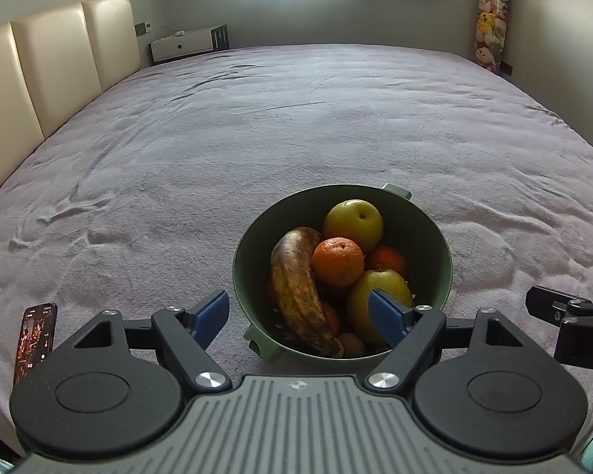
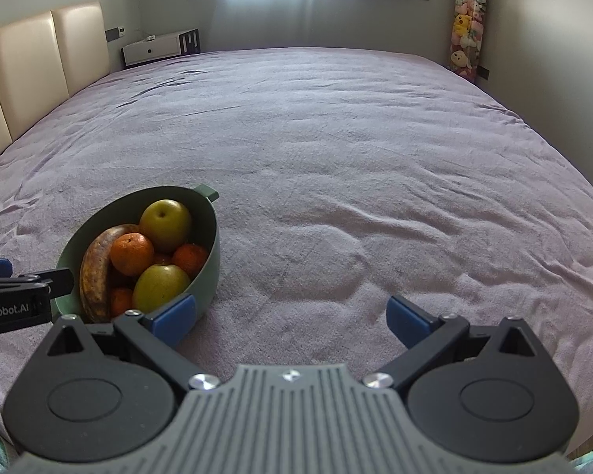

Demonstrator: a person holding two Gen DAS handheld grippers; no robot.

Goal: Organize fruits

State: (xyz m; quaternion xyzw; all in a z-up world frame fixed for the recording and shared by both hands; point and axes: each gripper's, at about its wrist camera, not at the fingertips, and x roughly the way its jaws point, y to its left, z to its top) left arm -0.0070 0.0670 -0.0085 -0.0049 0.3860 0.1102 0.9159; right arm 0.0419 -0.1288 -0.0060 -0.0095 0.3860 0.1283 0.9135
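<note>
A green bowl (image 1: 253,233) with two handles sits on the bed near its front edge; it also shows in the right wrist view (image 2: 207,272). It holds a brown-spotted banana (image 1: 300,296), several oranges (image 1: 338,261) and two yellow-green apples (image 1: 354,223). My left gripper (image 1: 298,314) is open and empty, just in front of the bowl, its right finger over the near rim. My right gripper (image 2: 290,322) is open and empty, to the right of the bowl, over bare bedspread.
The bowl rests on a wide lilac bedspread (image 1: 296,118). A lit phone (image 1: 35,337) lies at the front left. A cream headboard (image 1: 51,59) runs along the left, a white nightstand (image 1: 186,41) behind it, and a tube of plush toys (image 1: 490,19) at the back right.
</note>
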